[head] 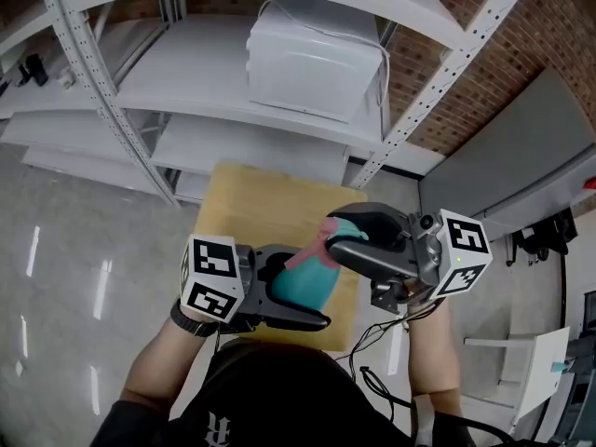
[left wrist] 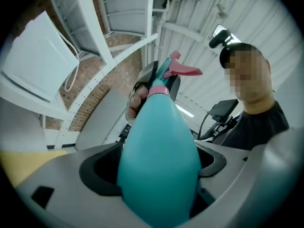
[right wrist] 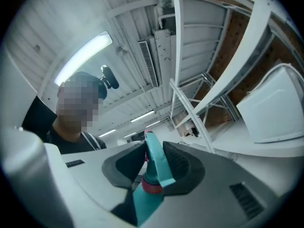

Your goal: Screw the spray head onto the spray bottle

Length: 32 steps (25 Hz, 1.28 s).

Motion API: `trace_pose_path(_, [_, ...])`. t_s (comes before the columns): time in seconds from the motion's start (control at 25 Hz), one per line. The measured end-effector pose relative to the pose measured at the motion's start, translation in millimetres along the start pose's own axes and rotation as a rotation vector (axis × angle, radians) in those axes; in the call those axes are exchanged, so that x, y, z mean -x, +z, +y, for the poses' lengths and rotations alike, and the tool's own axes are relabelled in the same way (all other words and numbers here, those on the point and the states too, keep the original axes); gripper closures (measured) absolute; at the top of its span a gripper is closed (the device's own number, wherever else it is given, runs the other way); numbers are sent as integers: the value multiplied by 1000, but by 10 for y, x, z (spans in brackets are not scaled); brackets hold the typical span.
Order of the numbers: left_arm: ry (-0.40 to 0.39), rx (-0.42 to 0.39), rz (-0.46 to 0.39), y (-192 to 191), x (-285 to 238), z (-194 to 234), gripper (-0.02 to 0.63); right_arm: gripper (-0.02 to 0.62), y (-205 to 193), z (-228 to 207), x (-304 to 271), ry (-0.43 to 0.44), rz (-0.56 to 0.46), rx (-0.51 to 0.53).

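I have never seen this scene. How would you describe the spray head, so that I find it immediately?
Above the tan board, the left gripper holds a teal spray bottle. The spray head sits on its neck, between the jaws of the right gripper. It is the only pink-and-teal piece with a trigger.

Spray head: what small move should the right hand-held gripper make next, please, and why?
Probably roll the right hand-held gripper to screw the spray head down: its jaws pinch the head, and the pink collar meets the bottle, which the left hand-held gripper clamps.
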<state>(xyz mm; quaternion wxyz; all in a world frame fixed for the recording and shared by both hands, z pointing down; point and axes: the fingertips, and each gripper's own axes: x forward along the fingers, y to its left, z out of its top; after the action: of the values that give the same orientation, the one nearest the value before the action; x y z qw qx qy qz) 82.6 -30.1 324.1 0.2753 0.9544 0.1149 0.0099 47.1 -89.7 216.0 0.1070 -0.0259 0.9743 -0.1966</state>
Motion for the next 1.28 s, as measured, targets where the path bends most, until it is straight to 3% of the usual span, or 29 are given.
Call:
trace_pose_path(0.2, [170, -69, 92, -108, 48, 167, 184, 483, -91, -131, 52, -120, -27, -35])
trace_pose_path(0.4, [259, -109, 157, -210, 60, 289, 199, 483, -176, -226, 98, -184, -49, -47])
trace_pose_path(0.88, [287, -81, 205, -391, 86, 392, 209, 483, -347, -363, 84, -197, -43, -89])
trace_pose_path(1.04, [261, -88, 157, -386, 119, 365, 206, 481, -258, -291, 62, -152, -81, -82])
trace_pose_path(1.16, [221, -58, 27, -263, 237, 252, 206, 422, 20, -198, 238, -181, -143, 0])
trace_pose_path(1.28, [350, -115, -79, -130, 525, 279, 206, 425, 84, -284, 574, -306, -243, -5])
